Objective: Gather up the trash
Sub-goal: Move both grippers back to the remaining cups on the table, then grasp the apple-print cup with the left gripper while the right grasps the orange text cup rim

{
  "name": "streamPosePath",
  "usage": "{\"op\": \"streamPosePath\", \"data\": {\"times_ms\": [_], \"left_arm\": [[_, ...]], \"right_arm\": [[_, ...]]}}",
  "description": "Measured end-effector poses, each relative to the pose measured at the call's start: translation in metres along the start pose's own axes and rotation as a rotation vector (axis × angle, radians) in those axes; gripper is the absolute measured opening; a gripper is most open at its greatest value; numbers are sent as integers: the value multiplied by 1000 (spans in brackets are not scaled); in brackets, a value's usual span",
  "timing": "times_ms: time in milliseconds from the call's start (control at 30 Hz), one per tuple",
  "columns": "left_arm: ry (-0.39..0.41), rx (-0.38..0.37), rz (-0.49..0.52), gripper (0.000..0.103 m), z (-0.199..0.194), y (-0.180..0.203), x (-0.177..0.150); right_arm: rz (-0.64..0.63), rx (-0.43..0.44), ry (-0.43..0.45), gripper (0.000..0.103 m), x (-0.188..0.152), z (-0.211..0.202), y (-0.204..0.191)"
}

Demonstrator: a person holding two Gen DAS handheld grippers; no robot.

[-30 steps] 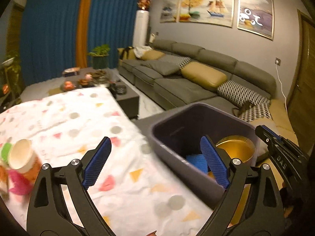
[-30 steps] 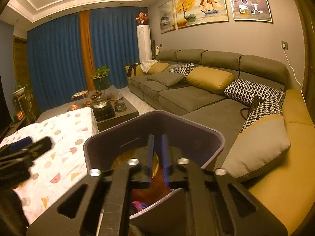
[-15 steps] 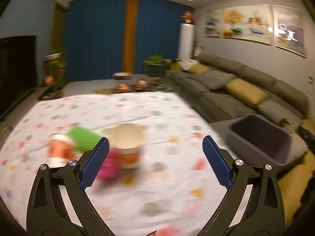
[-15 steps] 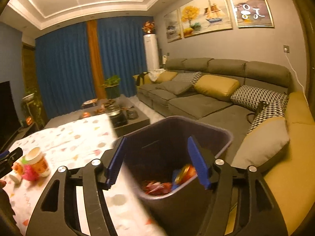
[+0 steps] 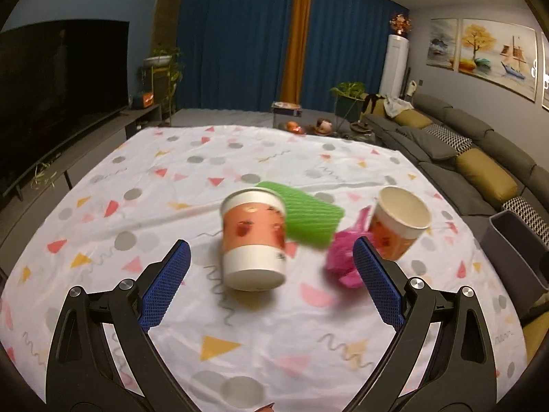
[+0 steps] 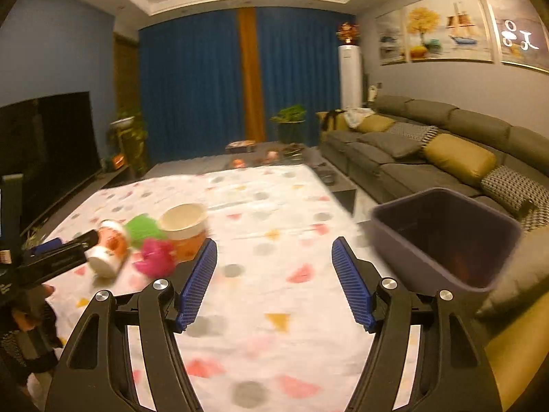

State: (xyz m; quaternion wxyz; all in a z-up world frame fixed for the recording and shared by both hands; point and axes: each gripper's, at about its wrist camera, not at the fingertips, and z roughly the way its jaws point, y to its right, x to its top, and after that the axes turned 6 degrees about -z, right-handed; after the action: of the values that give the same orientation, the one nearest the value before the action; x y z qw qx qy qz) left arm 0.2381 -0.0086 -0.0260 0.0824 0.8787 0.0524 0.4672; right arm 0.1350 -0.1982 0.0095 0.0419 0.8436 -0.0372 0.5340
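— Both claws gape wide and hold nothing. The left claw [image 5: 269,257] hovers over a tipped paper cup [image 5: 253,238] lying with its base toward the camera.

— And beyond it?

— A green sheet [image 5: 310,218] lies behind that cup, with a pink wrapper [image 5: 343,257] and a second cup [image 5: 398,226] toward the table's right edge.

— The right claw [image 6: 274,274]?

— Over the patterned table [image 6: 274,206], the grey bin [image 6: 446,237] just off its right edge, beside the sofa [image 6: 429,158].

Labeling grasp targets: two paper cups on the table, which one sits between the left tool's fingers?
The cup lying tipped, base toward the camera, beside the green sponge. The other cup sits right of it, past the pink wrapper, mouth showing.
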Motion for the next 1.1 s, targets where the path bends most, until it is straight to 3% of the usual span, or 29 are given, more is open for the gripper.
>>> {"op": "streamPosePath", "data": {"times_ms": [167,400,767,1100], "left_arm": [[-20,-27,-24,94,11,-15,4],[-39,-53,-32,94,20,-25,7],[-80,-61,-11,94,38,-29,13],[-126,-71,-36,94,58,-26,11]], "right_arm": [[-21,36,-28,68,6,22,-41],[-11,59,-70,68,24,68,-69],[56,59,-148,45,35,124,-66],[35,102,-204,27,25,139,-75]]}}
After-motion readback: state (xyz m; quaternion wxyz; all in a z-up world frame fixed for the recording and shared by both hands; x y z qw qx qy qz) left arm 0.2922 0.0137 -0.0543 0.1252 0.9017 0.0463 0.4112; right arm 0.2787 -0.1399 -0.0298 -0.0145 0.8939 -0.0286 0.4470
